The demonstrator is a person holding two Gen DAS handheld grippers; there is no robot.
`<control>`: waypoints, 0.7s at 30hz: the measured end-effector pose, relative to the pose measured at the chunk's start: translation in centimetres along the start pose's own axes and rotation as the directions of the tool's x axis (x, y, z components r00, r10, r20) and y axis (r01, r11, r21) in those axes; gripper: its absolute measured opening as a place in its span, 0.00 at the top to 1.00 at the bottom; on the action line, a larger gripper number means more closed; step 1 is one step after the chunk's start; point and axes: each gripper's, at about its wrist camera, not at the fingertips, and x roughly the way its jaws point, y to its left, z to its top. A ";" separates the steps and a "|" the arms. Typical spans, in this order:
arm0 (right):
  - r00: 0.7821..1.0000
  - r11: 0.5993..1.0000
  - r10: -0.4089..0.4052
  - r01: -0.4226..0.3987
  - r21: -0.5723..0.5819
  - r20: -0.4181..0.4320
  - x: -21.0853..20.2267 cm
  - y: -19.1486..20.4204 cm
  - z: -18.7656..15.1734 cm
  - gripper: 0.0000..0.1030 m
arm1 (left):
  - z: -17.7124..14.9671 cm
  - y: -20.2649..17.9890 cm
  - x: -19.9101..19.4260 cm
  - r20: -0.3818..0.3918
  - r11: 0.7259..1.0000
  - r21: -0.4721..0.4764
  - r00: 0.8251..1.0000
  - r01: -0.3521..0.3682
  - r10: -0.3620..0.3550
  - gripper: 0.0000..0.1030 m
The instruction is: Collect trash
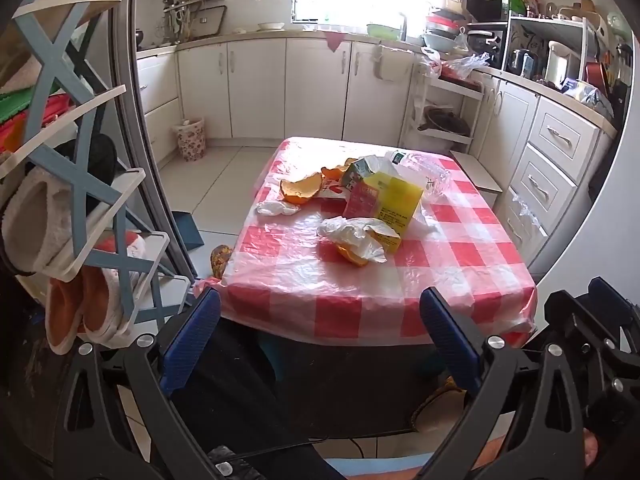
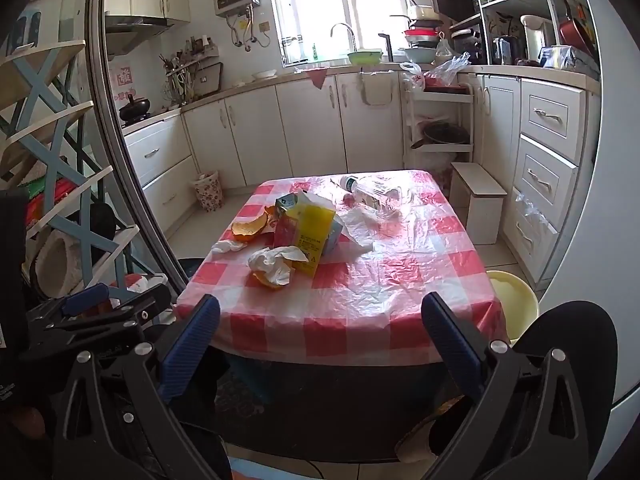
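Sitting mid-kitchen, checkered bench (image 2: 360, 288) carries the trash: juice carton (image 2: 306, 232), orange peel (image 2: 250, 228), tissues (image 2: 274, 264), plastic bottle (image 2: 374, 194) at far side. Left tongs (image 1: 320, 344) and right tongs (image 2: 320, 344) both gape wide, empty, near edge.

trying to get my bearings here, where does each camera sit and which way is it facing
Left wrist: sits on the left hand-held gripper, angled down over the near edge of the checked table; its own open blue fingers show, plus the right hand-held gripper at lower right.
Right wrist: sits on the right hand-held gripper, facing the same table from further right; its open fingers and the left gripper at lower left show.
Shared: yellow carton, orange peel, crumpled tissue, clear bottle, floral bin.
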 end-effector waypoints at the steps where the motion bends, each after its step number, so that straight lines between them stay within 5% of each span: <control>1: 1.000 1.000 0.000 0.000 0.000 -0.001 0.0 0.0 0.0 0.06 | 0.0 0.0 0.0 -0.001 1.000 0.000 1.000 -0.003 0.003 0.07; 21: 1.000 1.000 0.000 0.000 -0.007 -0.003 0.2 0.1 -0.4 0.06 | -0.3 0.1 0.1 -0.011 1.000 -0.005 1.000 -0.003 0.002 0.07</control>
